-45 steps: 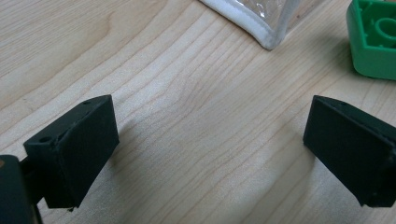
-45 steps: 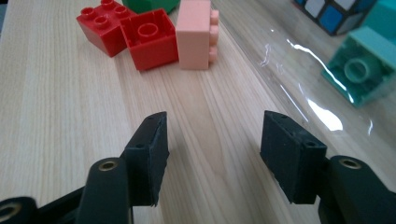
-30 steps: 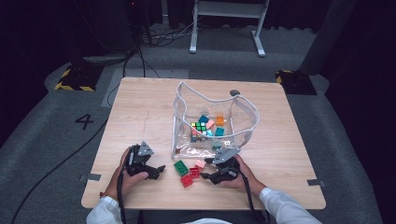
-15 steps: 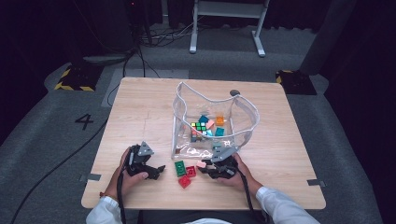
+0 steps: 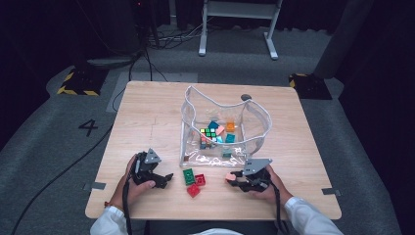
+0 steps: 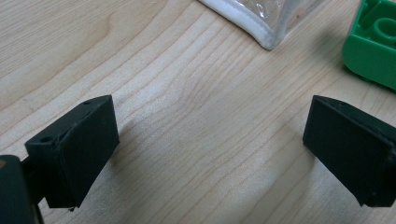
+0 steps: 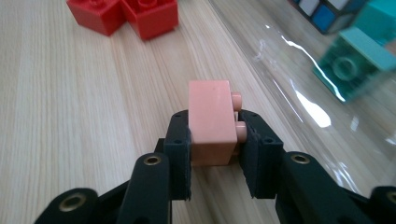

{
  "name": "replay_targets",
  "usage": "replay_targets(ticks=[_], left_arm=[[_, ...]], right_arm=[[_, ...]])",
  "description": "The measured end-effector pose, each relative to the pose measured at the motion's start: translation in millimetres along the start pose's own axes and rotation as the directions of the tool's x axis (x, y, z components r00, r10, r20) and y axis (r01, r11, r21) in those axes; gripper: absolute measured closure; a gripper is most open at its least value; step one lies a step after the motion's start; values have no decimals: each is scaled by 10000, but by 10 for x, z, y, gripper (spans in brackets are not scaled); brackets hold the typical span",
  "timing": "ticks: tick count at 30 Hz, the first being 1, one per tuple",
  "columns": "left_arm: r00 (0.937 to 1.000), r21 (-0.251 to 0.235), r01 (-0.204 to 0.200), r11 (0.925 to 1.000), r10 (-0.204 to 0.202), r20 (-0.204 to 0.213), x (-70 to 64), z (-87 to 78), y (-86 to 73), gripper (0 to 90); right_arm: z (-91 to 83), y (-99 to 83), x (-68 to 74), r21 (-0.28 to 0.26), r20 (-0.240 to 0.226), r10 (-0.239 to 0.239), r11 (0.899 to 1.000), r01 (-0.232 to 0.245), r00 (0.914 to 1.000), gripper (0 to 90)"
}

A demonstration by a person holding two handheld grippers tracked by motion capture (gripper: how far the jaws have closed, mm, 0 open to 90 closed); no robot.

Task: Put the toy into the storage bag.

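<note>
Wooden counter (image 5: pixel 147 127): right fingers (image 7: pixel 180 144) clamp a pink brick (image 7: pixel 211 120) just before the bag (image 5: pixel 222 125); left fingers (image 6: pixel 74 149) gape, empty.

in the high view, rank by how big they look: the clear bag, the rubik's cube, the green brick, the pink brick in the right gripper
1. clear bag
2. rubik's cube
3. green brick
4. pink brick, partly hidden by the right gripper, so unsure against the green one.

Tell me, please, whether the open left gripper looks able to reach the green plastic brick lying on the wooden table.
Probably yes: the left gripper is open and holds nothing, bare wooden table lies between it and the green plastic brick, and nothing stands in between.
</note>
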State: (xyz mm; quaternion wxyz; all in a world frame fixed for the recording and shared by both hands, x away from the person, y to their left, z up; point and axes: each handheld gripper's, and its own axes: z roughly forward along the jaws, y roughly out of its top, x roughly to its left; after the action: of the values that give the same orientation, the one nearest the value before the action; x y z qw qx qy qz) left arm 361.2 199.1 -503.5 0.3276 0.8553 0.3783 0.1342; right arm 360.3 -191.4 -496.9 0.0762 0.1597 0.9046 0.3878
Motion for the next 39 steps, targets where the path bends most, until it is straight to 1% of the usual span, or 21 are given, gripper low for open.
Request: replay_targets(ticks=[1, 2, 3, 6, 9, 12, 13, 16, 20, 21, 22, 24, 25, 27, 28, 29, 30, 33, 35, 38, 39], left_arm=[[10000, -1, 2, 10000, -2, 6, 0, 0, 0, 36], [10000, 11, 3, 10000, -3, -2, 0, -1, 0, 36], [10000, 14, -9, 10000, 8, 31, 2, -1, 0, 36], [10000, 1, 8, 10000, -8, 12, 0, 0, 0, 36], [10000, 19, 8, 10000, -8, 21, 1, -1, 1, 36], [10000, 6, -2, 10000, 2, 9, 2, 0, 0, 36], [10000, 22, 13, 10000, -14, 24, 2, -1, 1, 35], [10000, 23, 10, 10000, -10, 26, 2, -1, 1, 35], [10000, 25, 19, 10000, -19, 30, 2, -1, 1, 35], [10000, 25, 13, 10000, -13, 29, 3, -1, 1, 35], [10000, 26, 15, 10000, -15, 28, 3, -1, 1, 35], [10000, 26, 16, 10000, -16, 32, 3, -1, 1, 35], [10000, 27, 15, 10000, -15, 28, 3, -1, 1, 35], [10000, 25, 15, 10000, -15, 34, 3, -1, 1, 35], [10000, 25, 15, 10000, -16, 32, 3, -1, 1, 35], [10000, 25, 14, 10000, -15, 29, 3, -1, 1, 35], [10000, 25, 17, 10000, -17, 30, 3, -1, 1, 35], [10000, 26, 16, 10000, -16, 34, 3, -1, 1, 35], [10000, 27, 17, 10000, -17, 29, 3, -1, 1, 35], [10000, 25, 17, 10000, -17, 36, 4, -1, 1, 35], [10000, 25, 15, 10000, -15, 37, 4, -1, 1, 35]], right_arm=[[-30, -17, -14, 68, 19, 8, 10000, -8, 10000, 669], [-66, -52, -49, -87, 33, -200, 9998, 200, 9998, 670], [-84, -73, -64, -188, 50, -249, 9995, 250, 9997, 669], [-212, -169, -120, -190, 256, 39, 9998, -34, 9997, 669], [-307, -246, -174, -231, 382, 200, 9995, -191, 9991, 669], [-416, -322, -243, -350, 571, 460, 9984, -441, 9973, 669], [-449, -342, -263, -384, 727, 524, 9980, -497, 9960, 669], [-562, -378, -336, -495, 965, 703, 9966, -657, 9928, 669], [-722, -394, -439, -817, 1327, 935, 9932, -831, 9867, 669], [-753, -391, -469, -932, 1317, 955, 9921, -836, 9867, 669], [-804, -382, -501, -1050, 1368, 1165, 9892, -1025, 9837, 669], [-866, -360, -561, -1149, 1740, 1080, 9894, -888, 9788, 669], [-909, -343, -596, -1217, 1793, 1132, 9883, -922, 9772, 669], [-1000, -299, -675, -1567, 2013, 1351, 9821, -1043, 9702, 669], [-1032, -284, -706, -1594, 2066, 1341, 9819, -1019, 9692, 669], [-1065, -261, -735, -1651, 2215, 1344, 9813, -987, 9659, 669], [-1109, -230, -779, -1672, 2433, 1334, 9814, -939, 9607, 669], [-1218, -149, -889, -1880, 2560, 1389, 9779, -916, 9567, 669], [-1311, -62, -974, -2146, 2724, 1448, 9729, -867, 9512, 669], [-1434, 70, -1046, -2279, 2865, 1381, 9710, -726, 9481, 669], [-1478, 116, -1072, -2444, 2888, 1370, 9675, -654, 9475, 669]])
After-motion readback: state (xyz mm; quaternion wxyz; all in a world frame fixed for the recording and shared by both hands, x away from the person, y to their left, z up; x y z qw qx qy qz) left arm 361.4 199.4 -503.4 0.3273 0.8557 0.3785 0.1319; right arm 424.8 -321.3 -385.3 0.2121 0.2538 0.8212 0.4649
